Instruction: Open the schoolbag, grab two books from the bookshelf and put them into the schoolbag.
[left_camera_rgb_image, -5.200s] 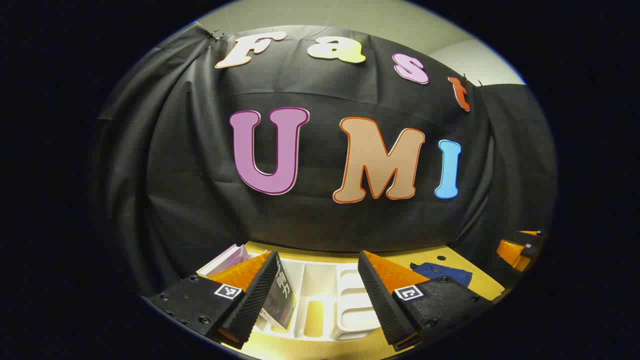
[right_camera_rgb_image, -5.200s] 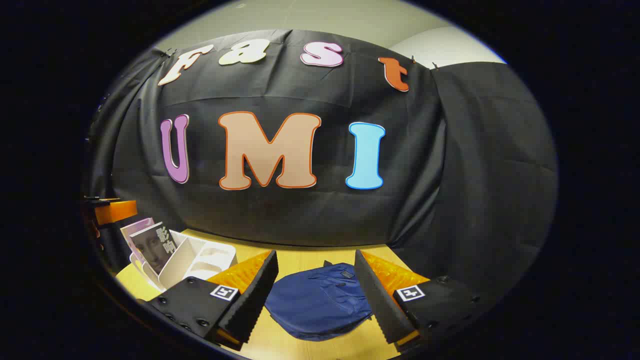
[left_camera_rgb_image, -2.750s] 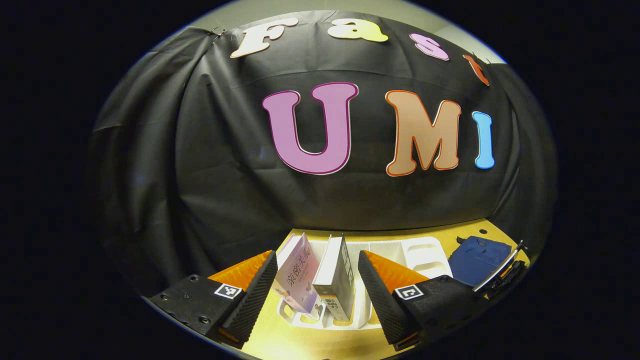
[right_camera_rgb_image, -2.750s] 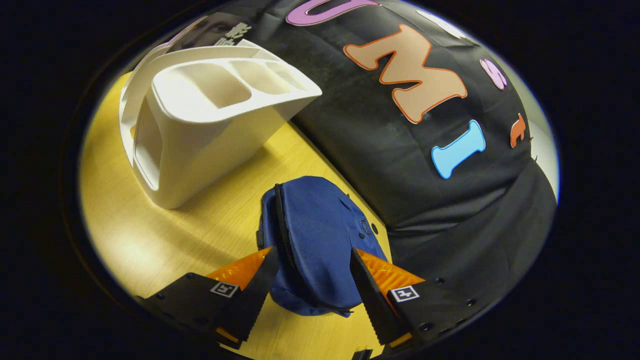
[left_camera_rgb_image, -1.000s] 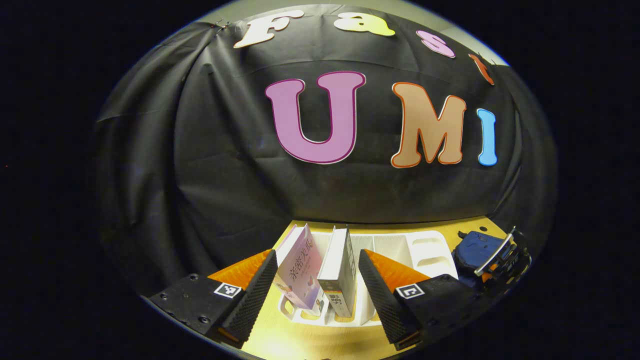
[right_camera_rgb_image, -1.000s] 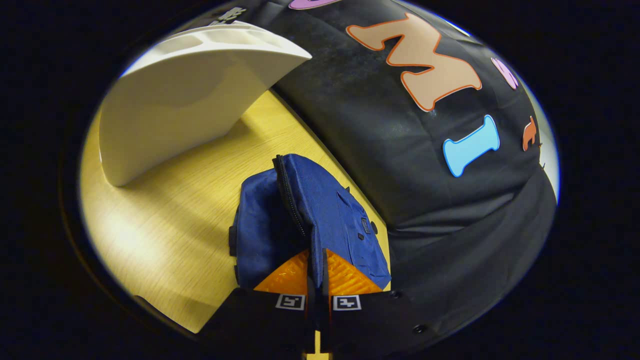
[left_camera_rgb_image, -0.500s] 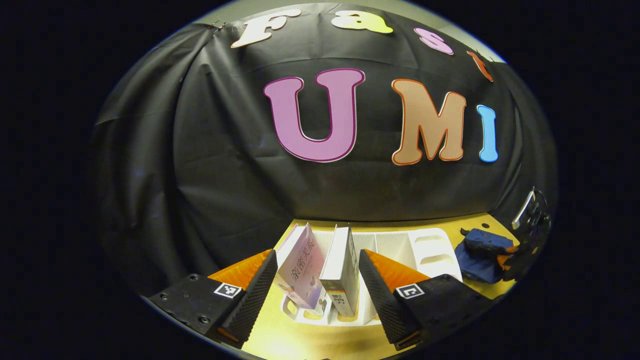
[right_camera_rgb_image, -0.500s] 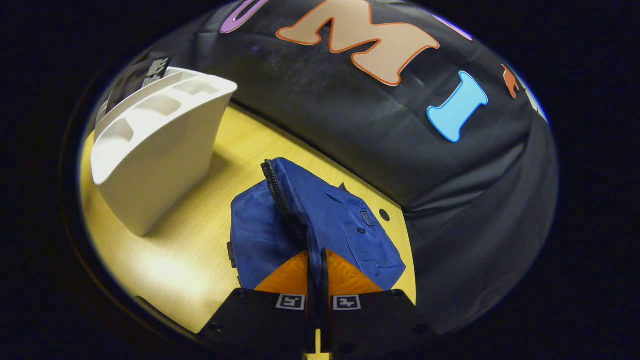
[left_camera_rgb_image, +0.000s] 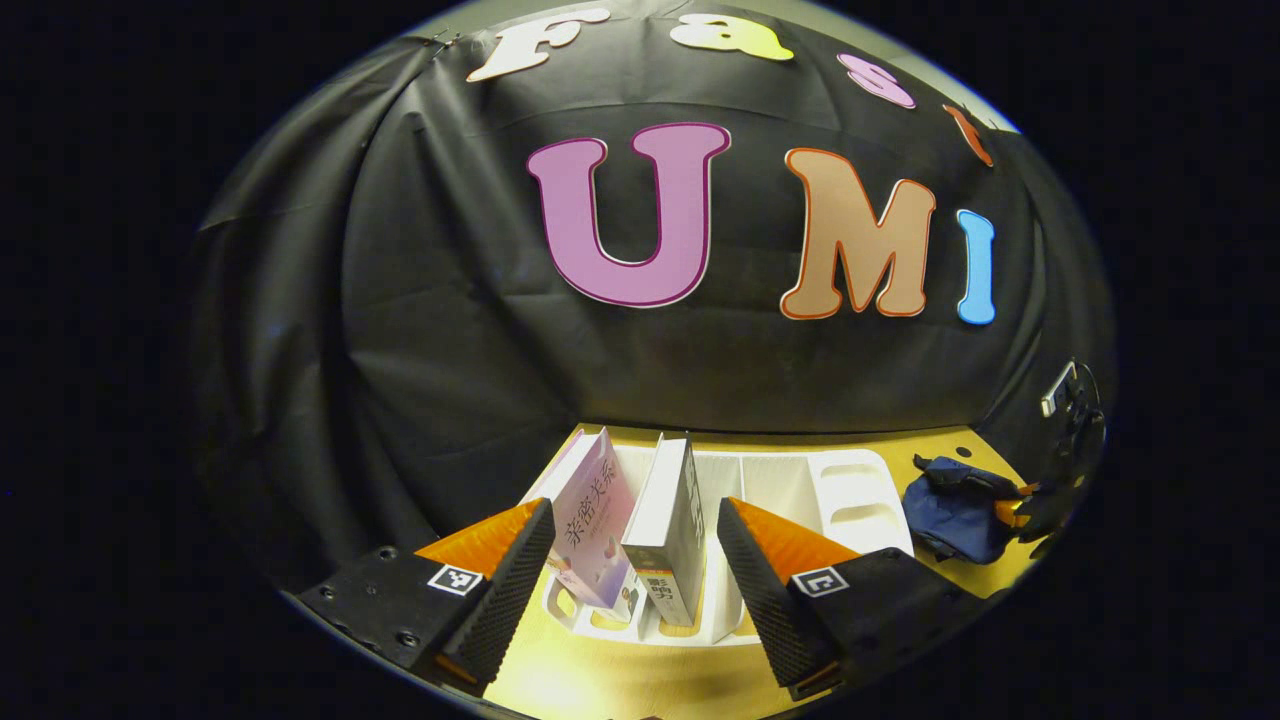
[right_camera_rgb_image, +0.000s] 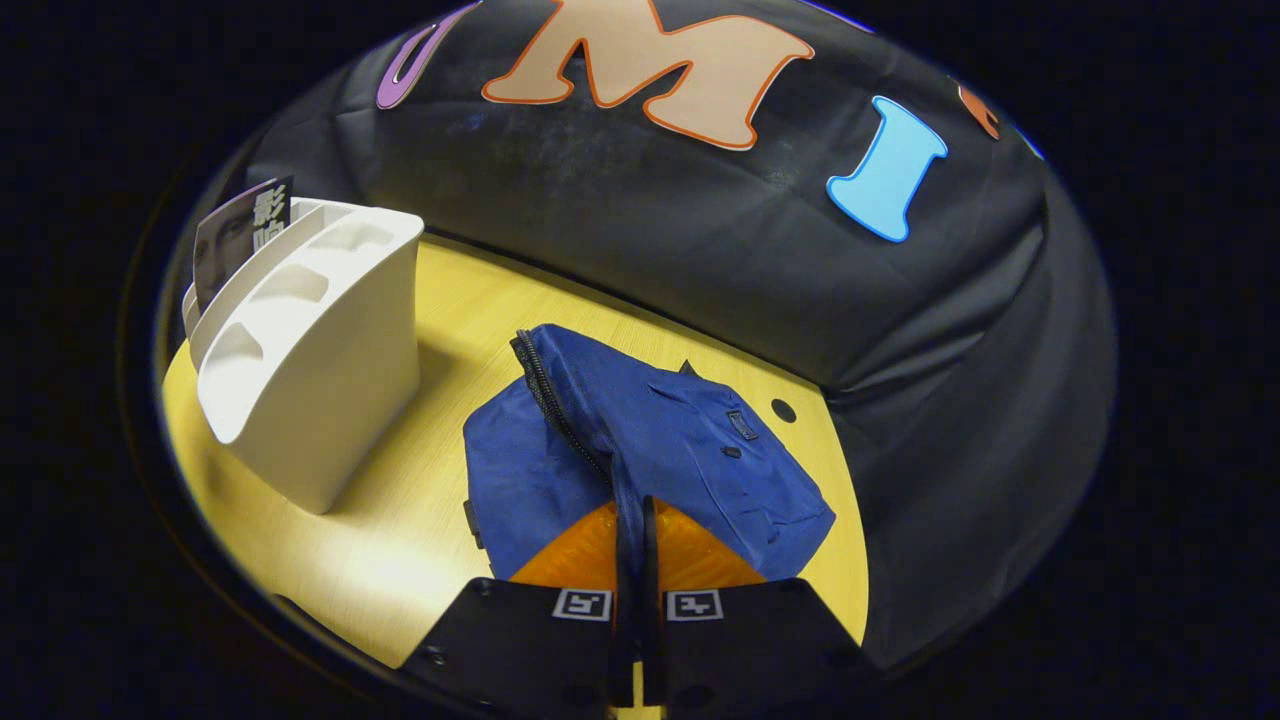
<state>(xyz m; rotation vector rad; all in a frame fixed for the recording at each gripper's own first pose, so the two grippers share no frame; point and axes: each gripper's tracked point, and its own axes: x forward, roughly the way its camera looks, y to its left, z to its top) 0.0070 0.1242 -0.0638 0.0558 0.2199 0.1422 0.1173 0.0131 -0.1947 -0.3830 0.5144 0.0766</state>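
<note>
Black cloth walled the yellow table (right_camera_rgb_image: 400, 520) where my right gripper (right_camera_rgb_image: 635, 530) stood pinched on the soft blue schoolbag's (right_camera_rgb_image: 680, 450) limp zippered flap beside the white bookshelf (right_camera_rgb_image: 320, 400), my left gripper (left_camera_rgb_image: 630, 570) gaping before its two stiff books (left_camera_rgb_image: 660, 520).

Black cloth wall (left_camera_rgb_image: 450, 330) behind yellow wooden table (right_camera_rgb_image: 400, 540)

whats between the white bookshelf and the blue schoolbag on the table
Nothing: in the right gripper view, bare tabletop separates the bookshelf from the schoolbag, whose flap the right claw pinches.
</note>
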